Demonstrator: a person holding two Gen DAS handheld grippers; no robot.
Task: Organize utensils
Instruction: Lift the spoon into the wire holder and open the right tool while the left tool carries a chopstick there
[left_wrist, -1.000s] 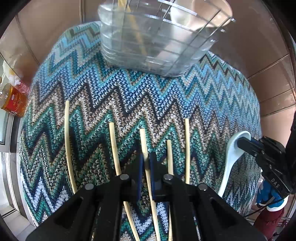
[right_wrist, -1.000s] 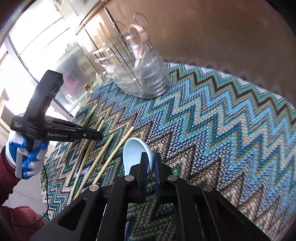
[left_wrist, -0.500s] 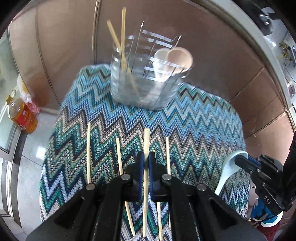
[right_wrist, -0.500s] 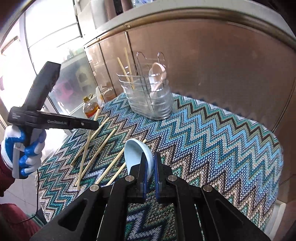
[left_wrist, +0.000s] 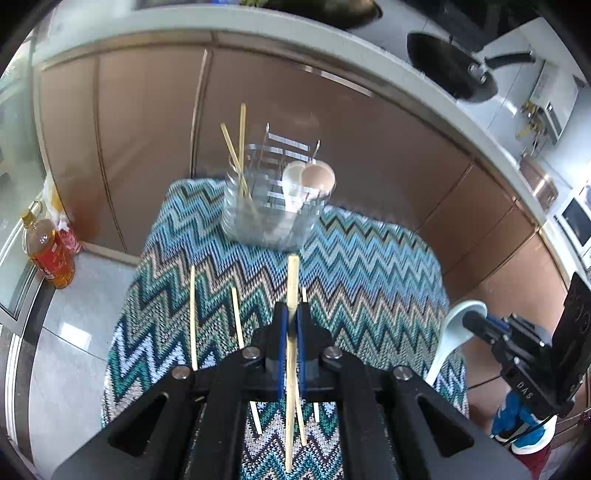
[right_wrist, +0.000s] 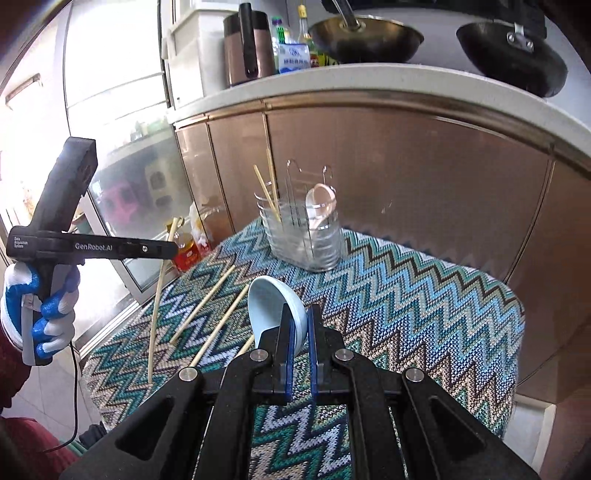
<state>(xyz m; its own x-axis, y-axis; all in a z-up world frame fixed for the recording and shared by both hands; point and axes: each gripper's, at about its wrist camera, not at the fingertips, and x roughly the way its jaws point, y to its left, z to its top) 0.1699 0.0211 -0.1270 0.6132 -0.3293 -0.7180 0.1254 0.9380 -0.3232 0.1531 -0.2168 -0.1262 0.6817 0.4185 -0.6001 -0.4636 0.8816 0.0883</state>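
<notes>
Both wrist views face the utensil rack (left_wrist: 273, 206); table (right_wrist: 424, 295) shared

Left gripper (left_wrist: 291, 322): pointing downward — jaws pinching a chopstick (left_wrist: 292, 295).
Right gripper (right_wrist: 300, 325): angling down, jaws clamping a pale blue spoon (right_wrist: 271, 308).
Left hand (right_wrist: 40, 306): gloved in blue and white — gripping its handle.

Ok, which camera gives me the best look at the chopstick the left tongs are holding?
The right wrist view. It shows the held chopstick side-on, whole, hanging tilted from the left tongs above the zigzag cloth. The left wrist view looks along the chopstick, with its middle hidden between the shut pads and its lower end blurred against the other chopsticks.
</notes>
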